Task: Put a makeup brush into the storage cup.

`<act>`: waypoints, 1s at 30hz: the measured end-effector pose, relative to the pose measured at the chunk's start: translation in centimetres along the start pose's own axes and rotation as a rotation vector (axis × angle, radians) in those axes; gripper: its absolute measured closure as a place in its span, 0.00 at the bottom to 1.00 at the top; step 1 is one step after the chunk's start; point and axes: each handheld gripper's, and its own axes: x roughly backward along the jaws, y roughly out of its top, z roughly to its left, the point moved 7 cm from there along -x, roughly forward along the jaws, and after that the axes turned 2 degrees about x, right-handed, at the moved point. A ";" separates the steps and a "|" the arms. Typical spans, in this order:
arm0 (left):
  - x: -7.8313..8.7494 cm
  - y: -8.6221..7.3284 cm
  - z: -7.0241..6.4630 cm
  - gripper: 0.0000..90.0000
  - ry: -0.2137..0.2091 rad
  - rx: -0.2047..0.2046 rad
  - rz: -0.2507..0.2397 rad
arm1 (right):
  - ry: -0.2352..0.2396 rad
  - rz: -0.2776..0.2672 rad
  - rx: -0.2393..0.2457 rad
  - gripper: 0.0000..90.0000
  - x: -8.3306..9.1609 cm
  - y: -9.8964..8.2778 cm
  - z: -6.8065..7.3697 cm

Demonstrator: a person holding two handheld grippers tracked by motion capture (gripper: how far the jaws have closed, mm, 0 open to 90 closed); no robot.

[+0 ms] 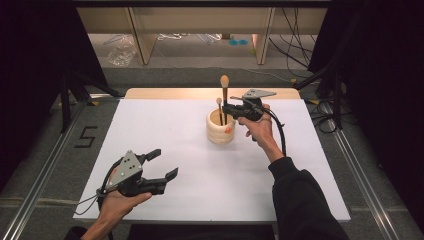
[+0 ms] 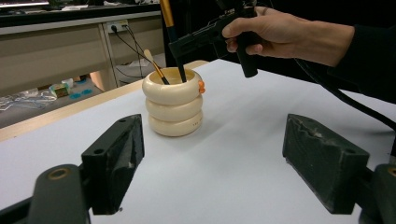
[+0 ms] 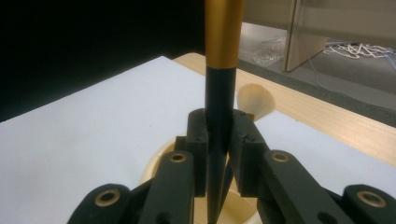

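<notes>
A cream ribbed cup (image 1: 220, 129) (image 2: 173, 107) stands on the white table (image 1: 200, 195), right of the middle. Upright in the cup stands a tall brush (image 1: 224, 92) (image 2: 180, 65) (image 3: 222, 93) with a black handle and a gold ferrule. My right gripper (image 1: 226, 108) (image 3: 219, 128) is shut on its black handle just above the cup's rim (image 3: 152, 168). A smaller pale-headed brush (image 1: 219, 102) (image 2: 154, 63) (image 3: 254, 100) leans in the same cup. My left gripper (image 1: 164, 163) (image 2: 212, 154) rests near the front left, open and holding nothing, pointed toward the cup.
A wooden strip (image 1: 175, 93) runs along the table's far edge. Beyond it lie grey floor, wooden shelf legs (image 1: 142, 40) and loose cables (image 1: 295, 45). A taped "5" (image 1: 86, 136) marks the floor to the left. My right gripper's cable (image 1: 280, 132) trails over the wrist.
</notes>
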 end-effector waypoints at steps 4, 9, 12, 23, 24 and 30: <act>0.0 0.0 0.0 0.23 0.001 0.003 -0.002 | 0.000 0.000 -0.002 0.89 -0.1 -0.3 0.0; 0.0 0.0 0.0 0.23 0.000 0.003 -0.003 | -0.007 0.008 -0.008 0.89 0.0 -1.0 -0.3; 0.0 0.0 0.0 0.23 0.002 0.002 -0.004 | -0.009 0.014 -0.011 0.89 0.1 -1.1 -0.3; 0.0 0.0 0.1 0.23 0.002 0.005 -0.004 | -0.003 0.023 -0.002 0.89 -0.4 -1.5 0.1; 0.0 0.0 0.1 0.23 0.003 0.004 -0.004 | -0.003 0.027 0.000 0.89 -0.4 -1.5 0.1; 0.0 0.1 0.1 0.23 0.002 0.005 -0.006 | -0.001 0.039 0.006 0.89 -0.4 -1.7 0.2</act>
